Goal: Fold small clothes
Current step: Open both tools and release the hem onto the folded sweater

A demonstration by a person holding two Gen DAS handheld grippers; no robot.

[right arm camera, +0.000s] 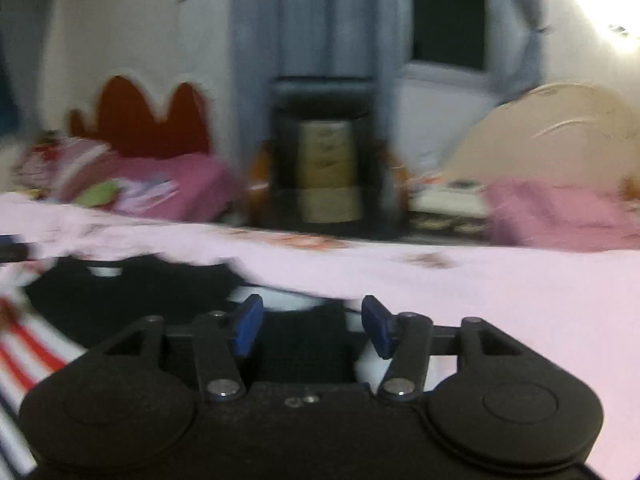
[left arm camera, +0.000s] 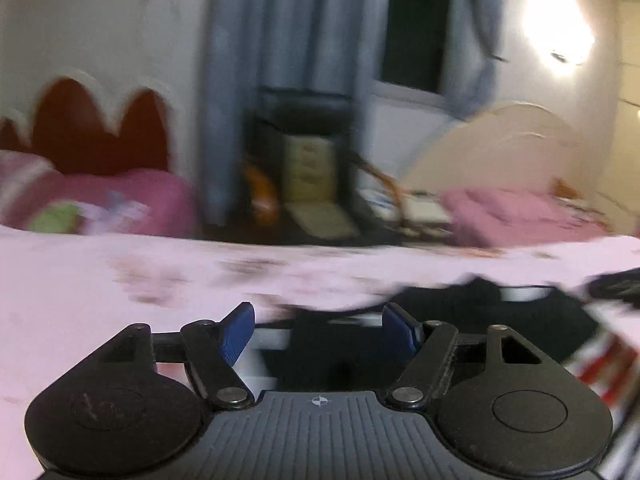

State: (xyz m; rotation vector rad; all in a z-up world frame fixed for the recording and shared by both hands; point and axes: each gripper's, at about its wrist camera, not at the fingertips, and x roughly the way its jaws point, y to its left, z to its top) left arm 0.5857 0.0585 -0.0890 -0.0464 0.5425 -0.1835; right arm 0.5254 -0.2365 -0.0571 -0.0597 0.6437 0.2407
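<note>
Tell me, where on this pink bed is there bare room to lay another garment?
The pink sheet lies bare to the right of the black garment, out to the bed's far edge. In the left wrist view, the sheet is also bare left of the garment. It is crowded around the black garment, where a red-striped cloth lies beside it.

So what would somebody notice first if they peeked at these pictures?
Probably the black garment lying on the pale pink bedspread, just ahead of both open hand-held grippers, left and right. Behind stands a red scalloped headboard at left, with grey-blue curtains in the middle.
</note>
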